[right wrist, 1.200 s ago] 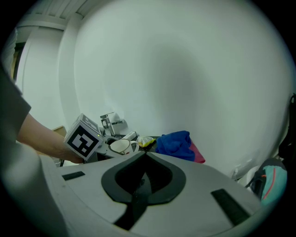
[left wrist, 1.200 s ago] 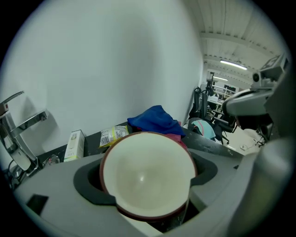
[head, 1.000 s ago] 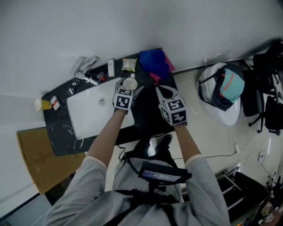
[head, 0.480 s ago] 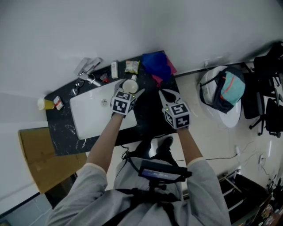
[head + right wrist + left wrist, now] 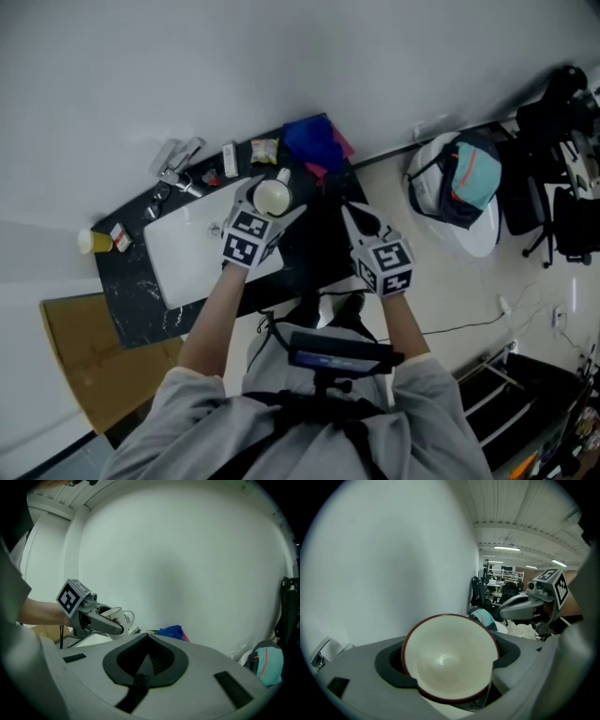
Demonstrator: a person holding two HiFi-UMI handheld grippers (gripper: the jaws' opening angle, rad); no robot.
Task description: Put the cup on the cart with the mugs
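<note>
A cream cup (image 5: 274, 195) with a dark red rim and a handle sits between the jaws of my left gripper (image 5: 270, 201), held up over the black counter (image 5: 309, 248) beside the sink. In the left gripper view the cup (image 5: 449, 654) fills the space between the pads, its mouth facing the camera, with my left gripper (image 5: 450, 670) shut on it. My right gripper (image 5: 354, 214) hovers to the right with nothing in it, and its jaws meet in the right gripper view (image 5: 148, 639). That view also shows the cup (image 5: 116, 616) in the left gripper. No cart or mugs are in view.
A white sink (image 5: 187, 253) is set in the counter, with a tap (image 5: 173, 164) and small packets behind it. A blue cloth (image 5: 314, 141) lies at the counter's back right. A bag (image 5: 464, 183) rests on a white round seat on the floor, right.
My left gripper has risen with the cup and drawn away from the counter's back toward me. The right gripper has come back slightly too.
</note>
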